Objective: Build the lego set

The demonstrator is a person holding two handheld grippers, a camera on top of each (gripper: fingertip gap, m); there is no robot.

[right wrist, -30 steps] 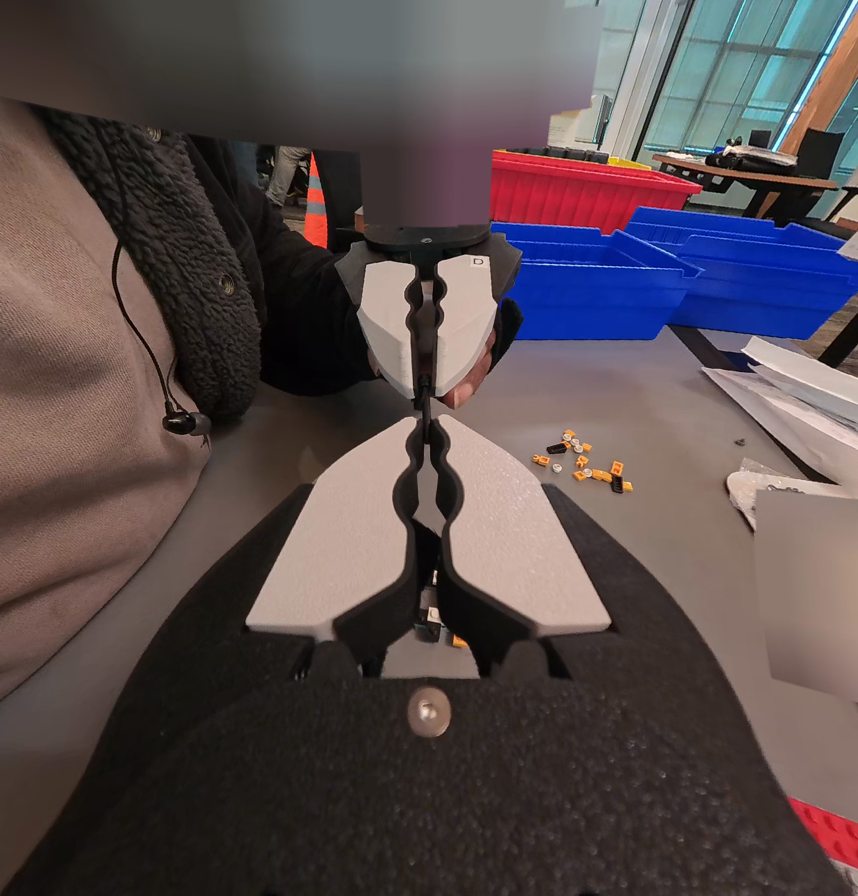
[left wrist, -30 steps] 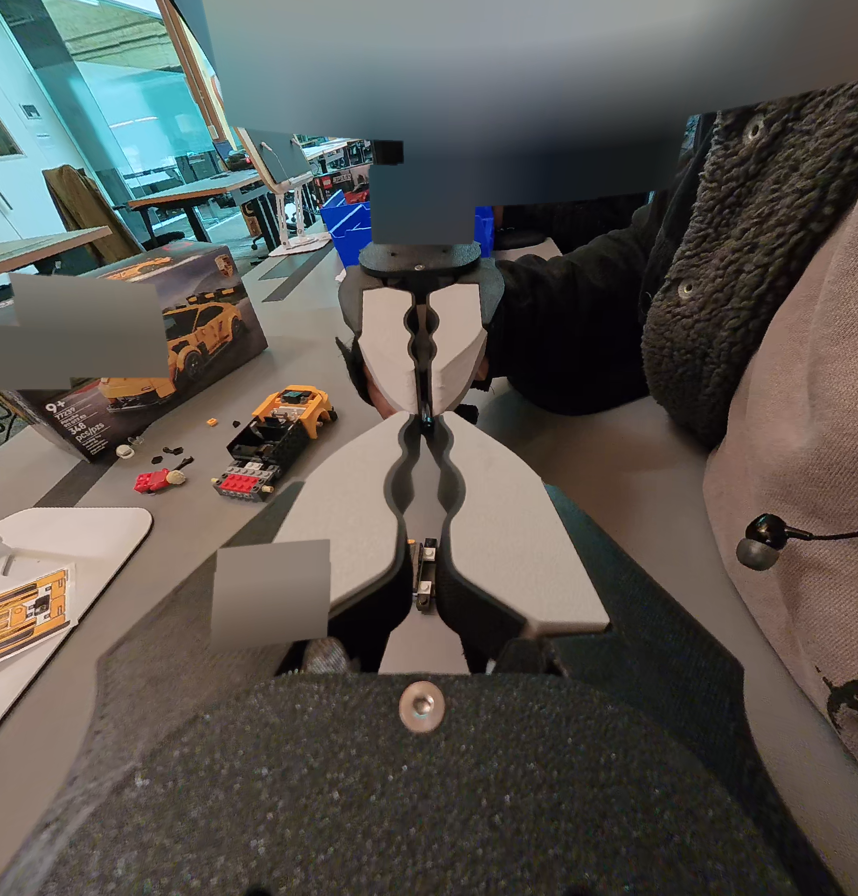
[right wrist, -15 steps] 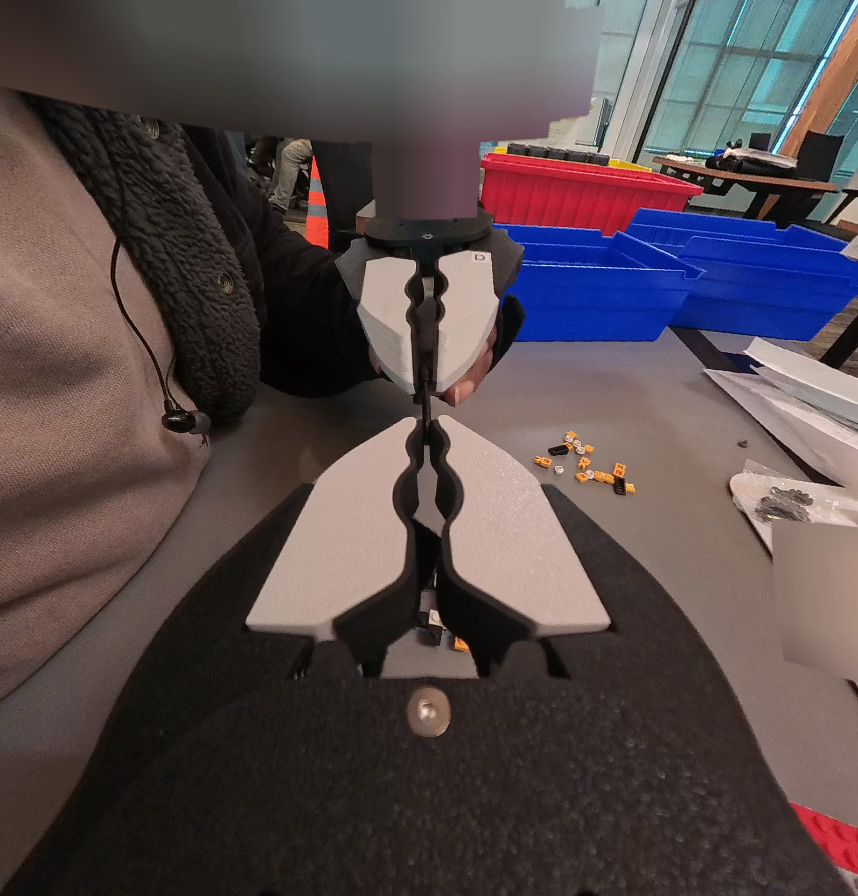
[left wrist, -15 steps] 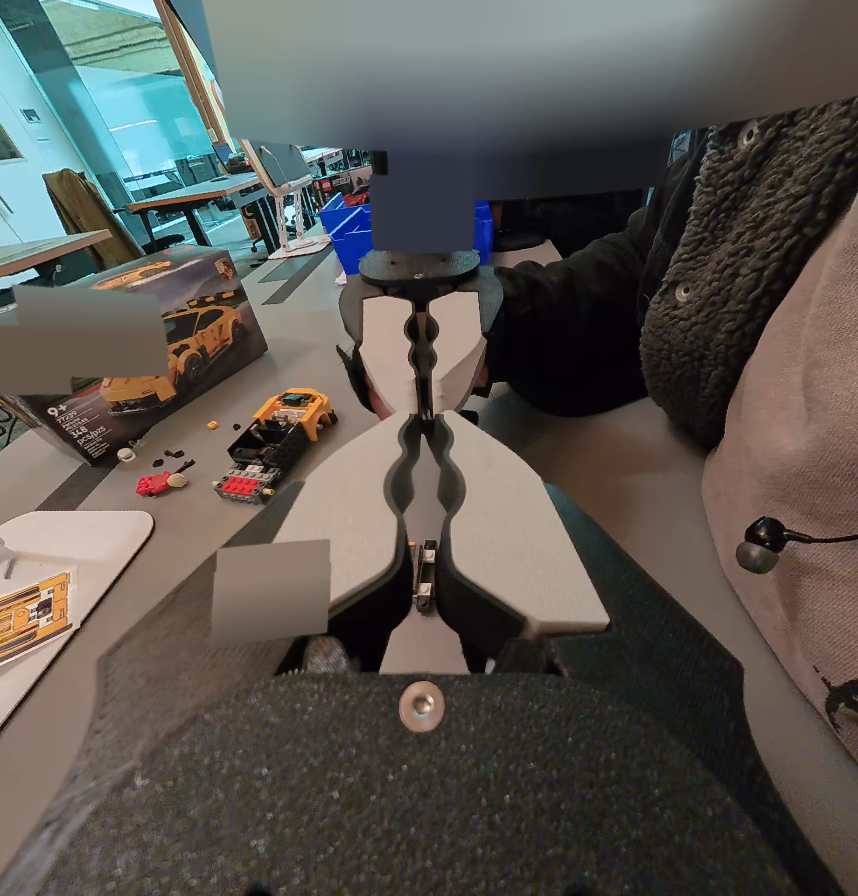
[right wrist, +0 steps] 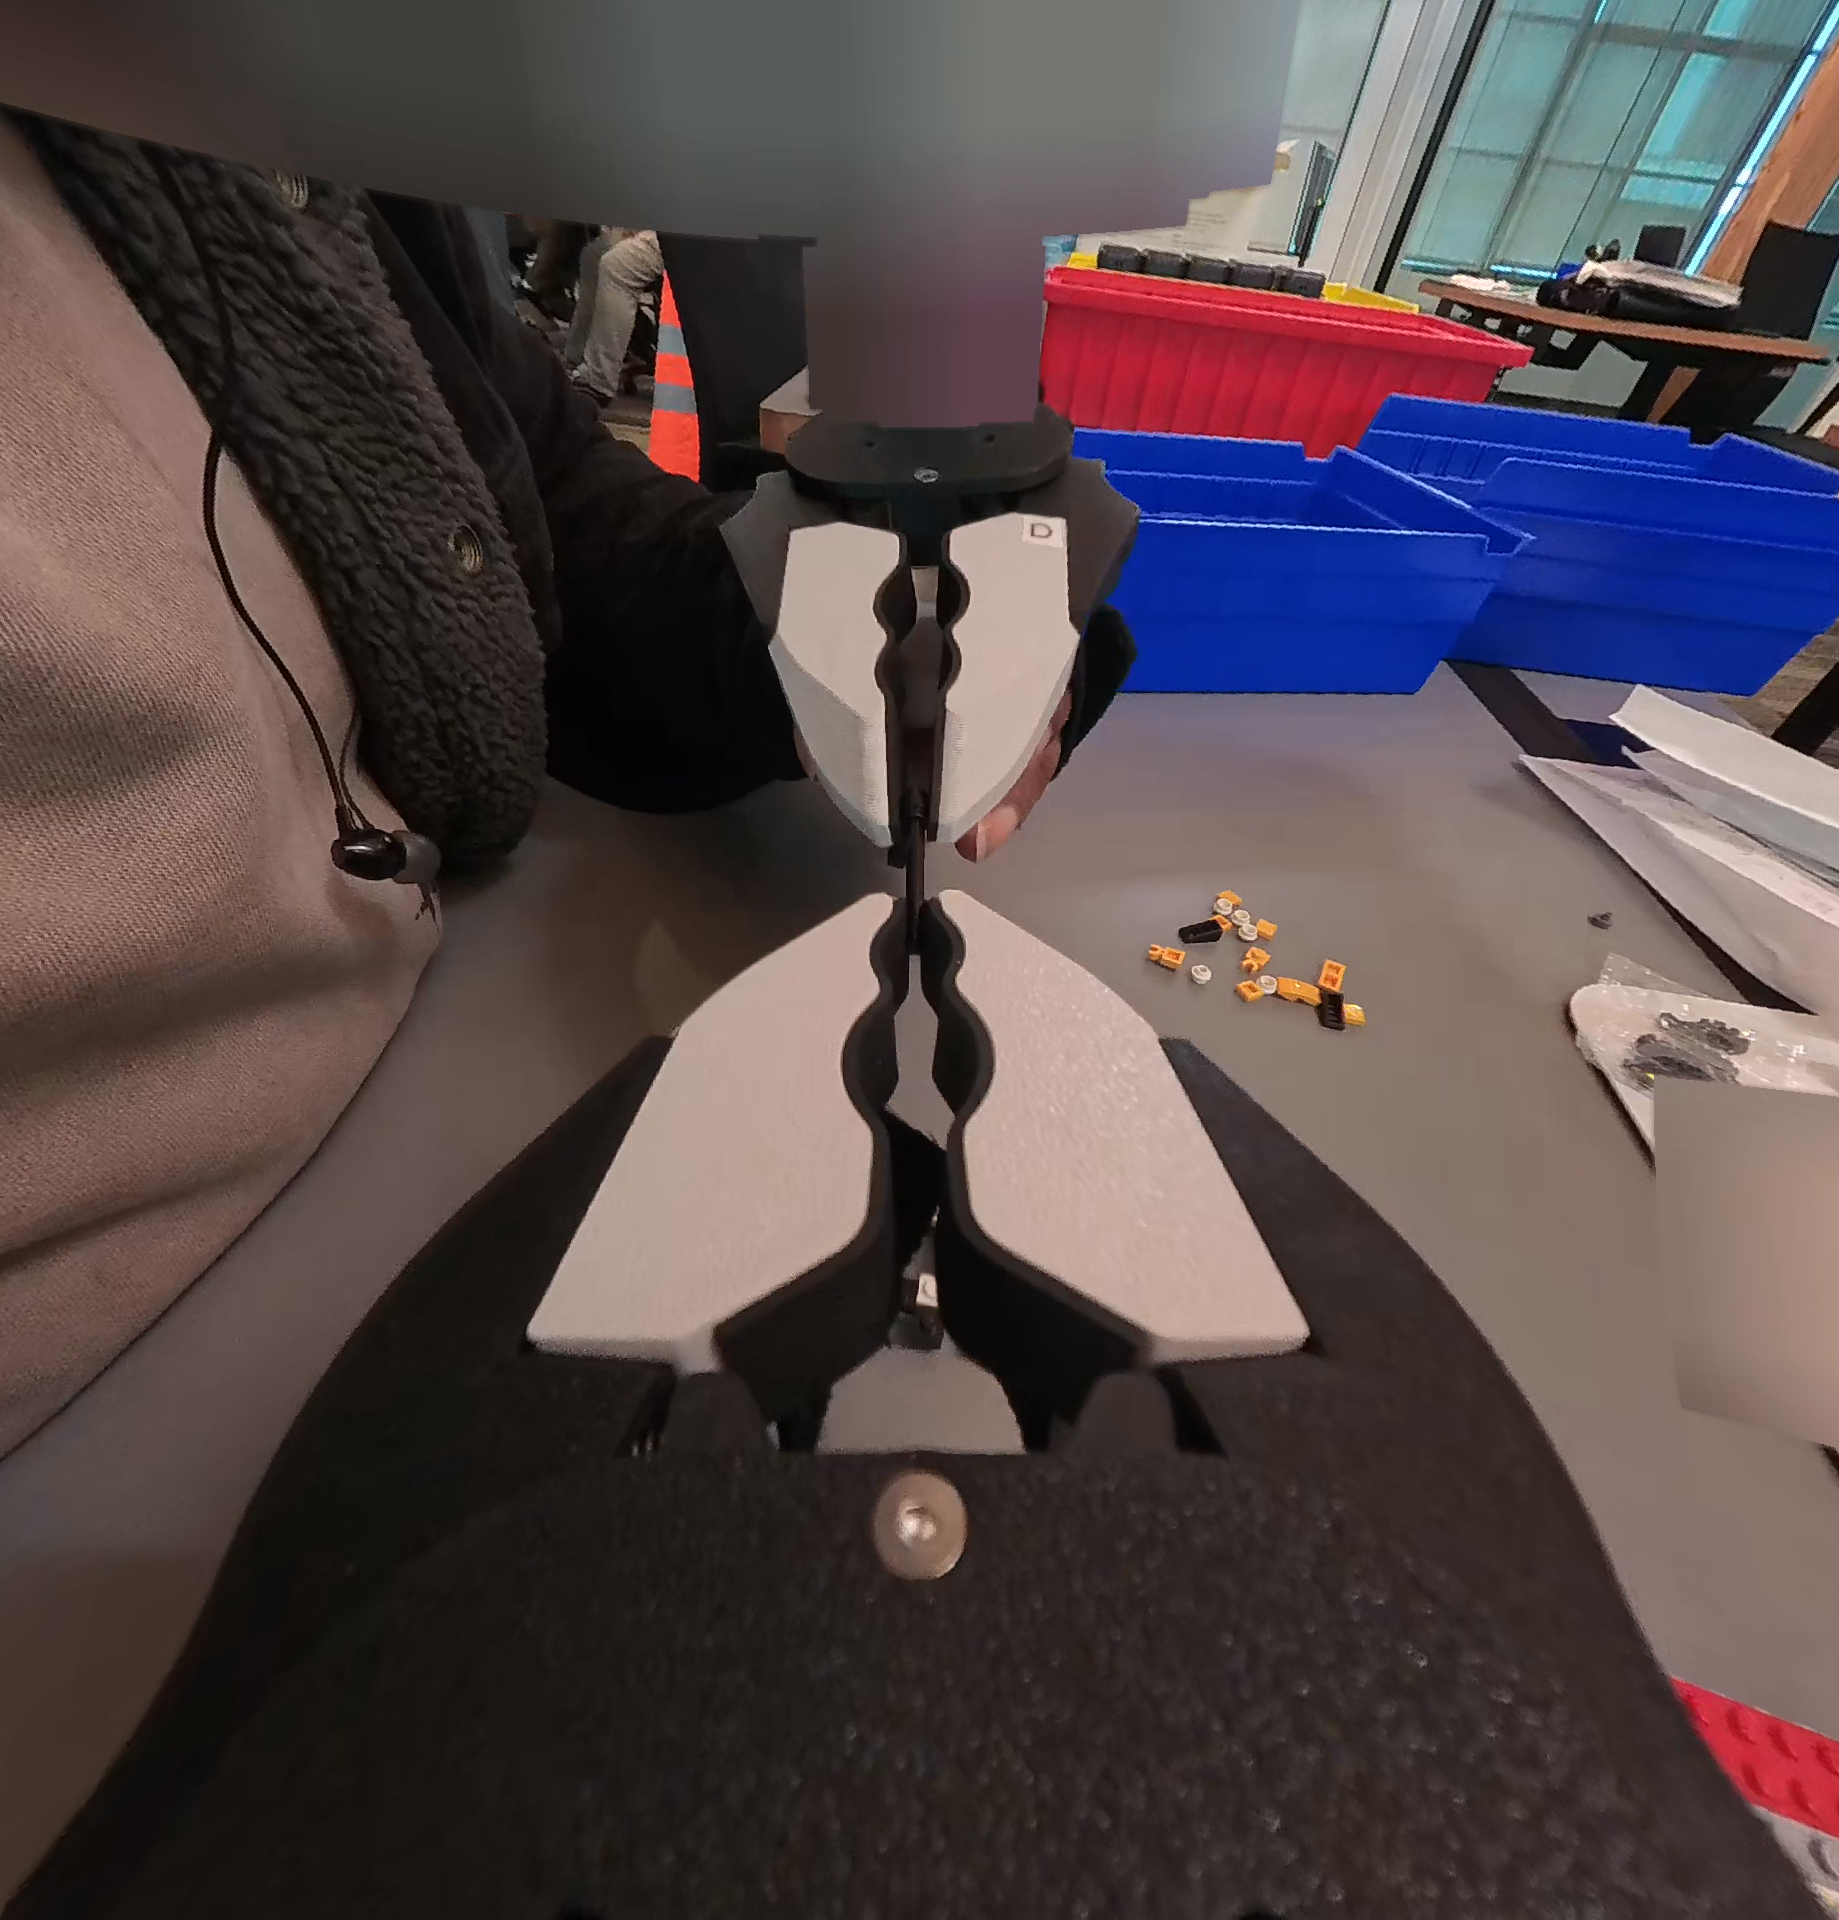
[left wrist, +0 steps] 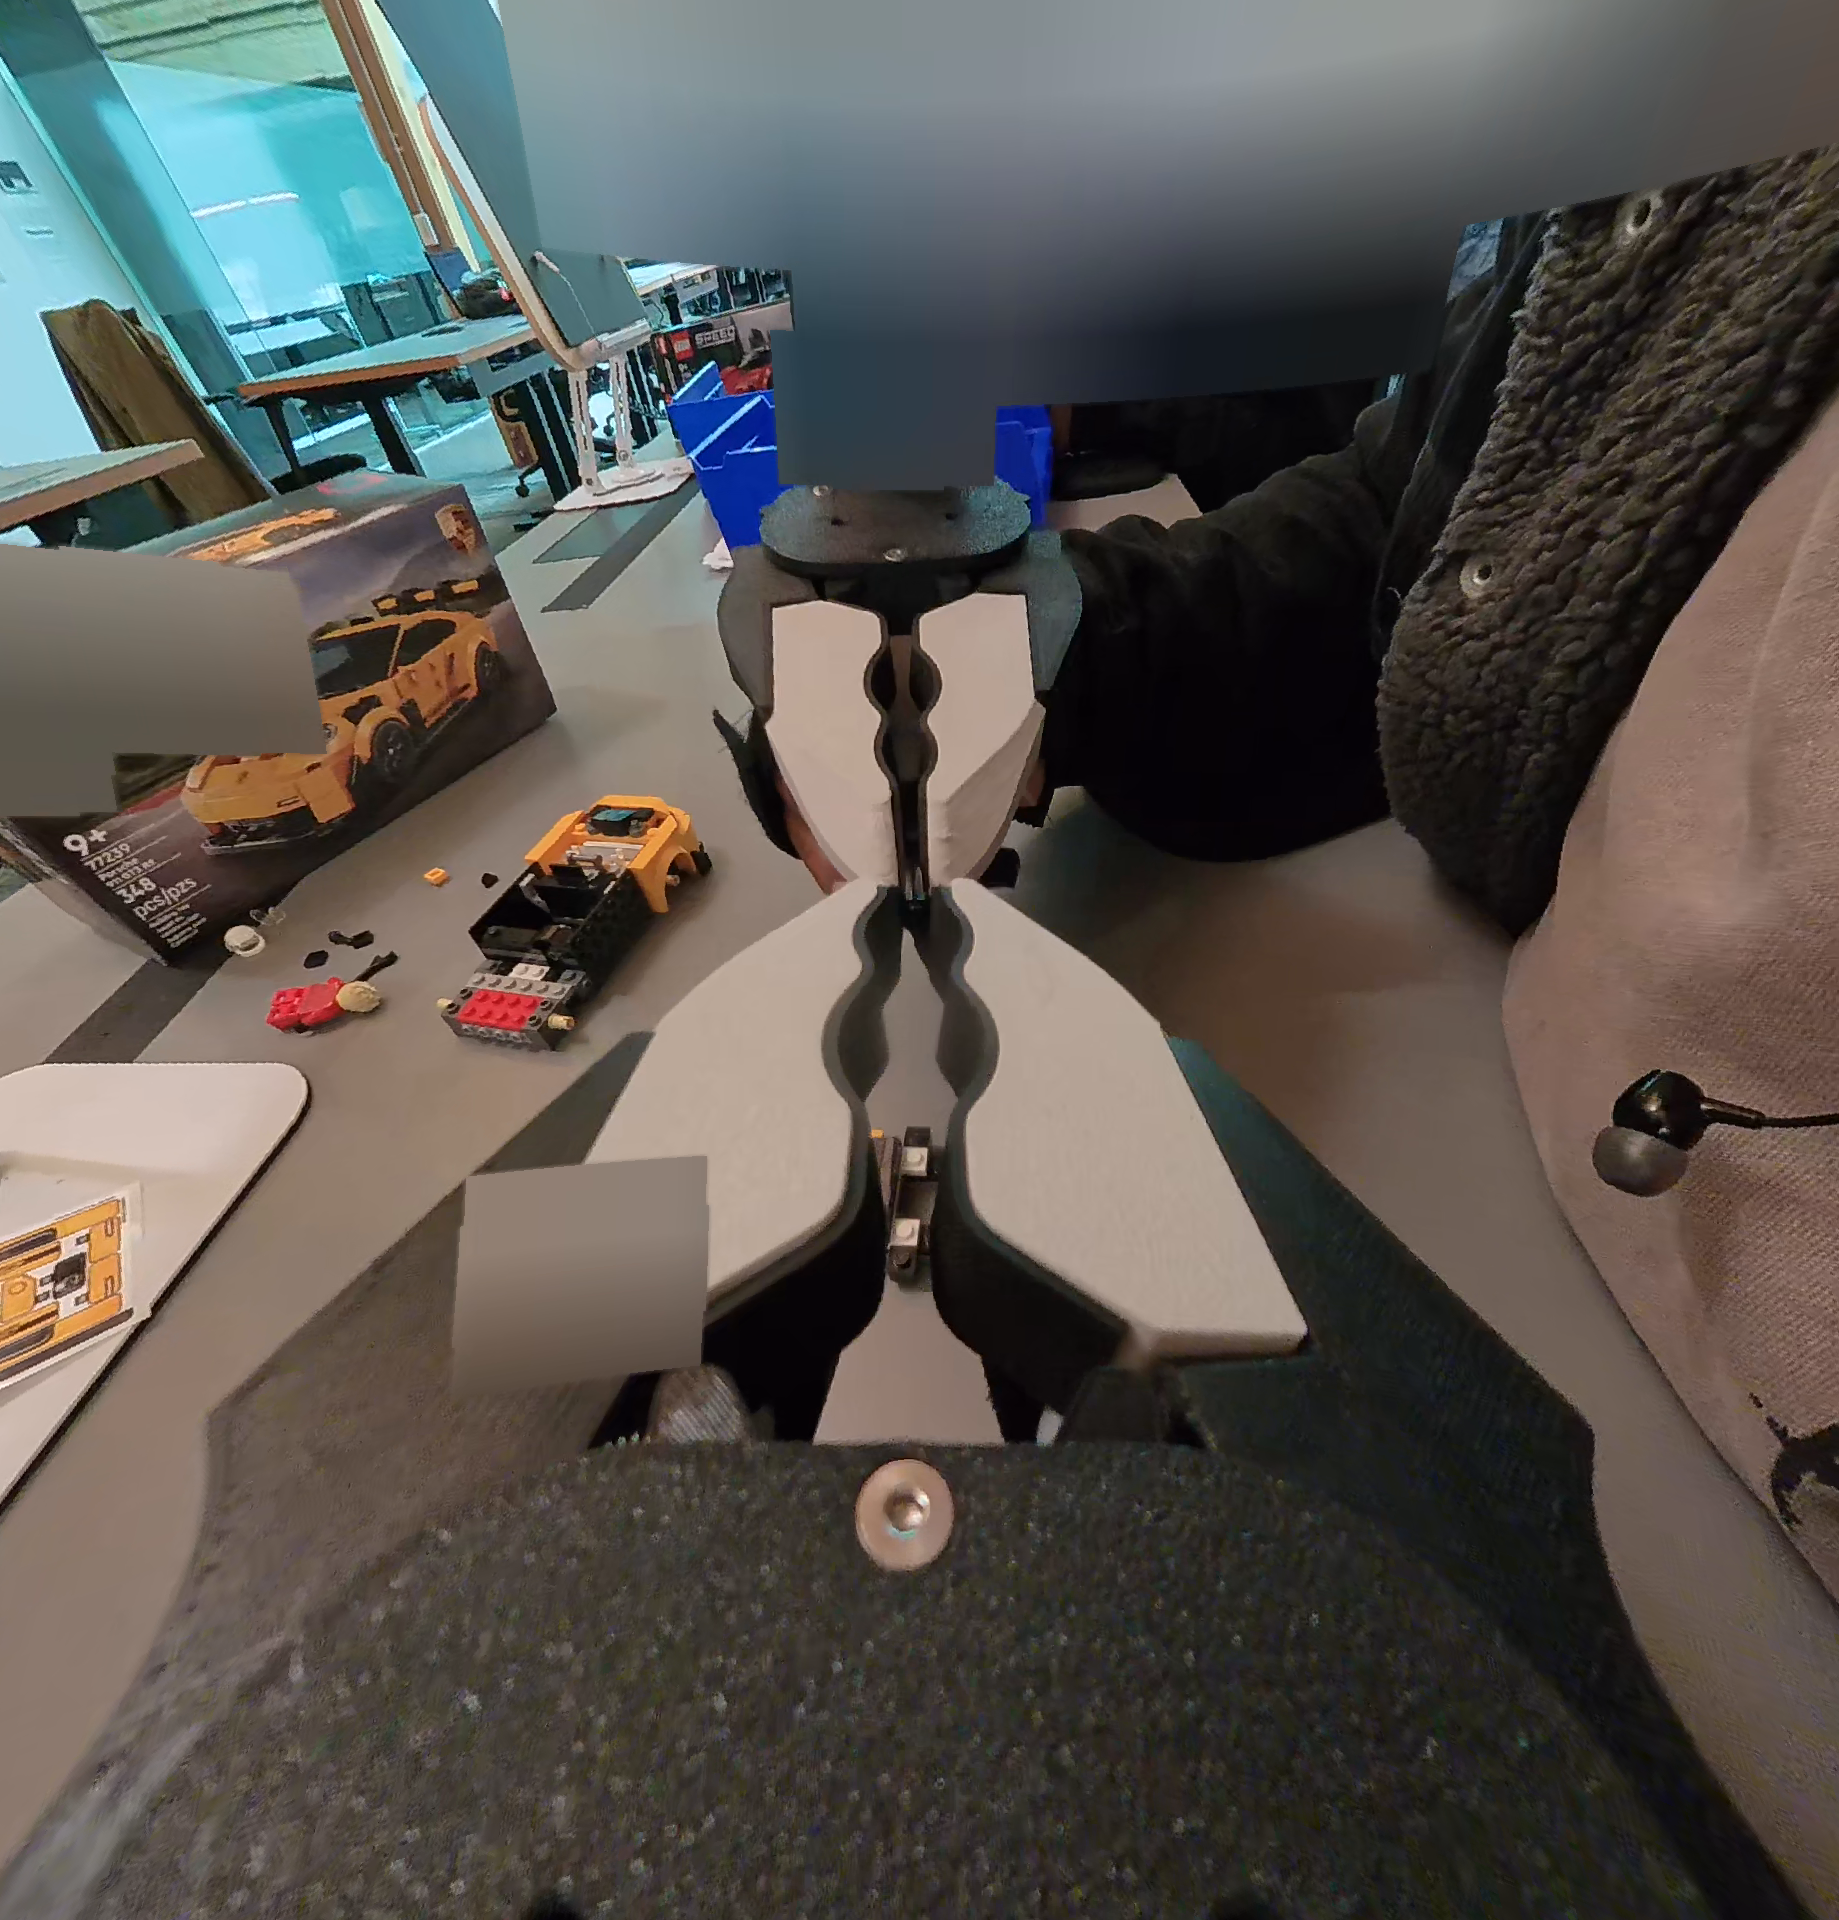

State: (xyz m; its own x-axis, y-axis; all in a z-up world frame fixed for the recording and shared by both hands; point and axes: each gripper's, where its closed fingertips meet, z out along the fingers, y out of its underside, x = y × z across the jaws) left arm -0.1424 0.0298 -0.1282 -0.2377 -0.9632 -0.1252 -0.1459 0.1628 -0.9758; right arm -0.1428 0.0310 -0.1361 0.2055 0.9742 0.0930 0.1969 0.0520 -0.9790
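Left wrist view: the left gripper (left wrist: 913, 914) points at the right gripper (left wrist: 910, 883), tip to tip above the grey counter (left wrist: 1310, 1039); both are clenched on one thin black lego piece (left wrist: 912, 902) held between them
Right wrist view: the right gripper (right wrist: 913, 914) faces the left gripper (right wrist: 915, 831); the black lego piece (right wrist: 913, 873) bridges their tips
Partly built car (left wrist: 577, 914): yellow, black and red, on the counter to the left of the grippers, near the set's box (left wrist: 375, 686)
Loose pieces (right wrist: 1258, 961): small orange, grey and black bits scattered on the counter, well apart from the grippers
Bins (right wrist: 1414, 561): blue, at the counter's far edge
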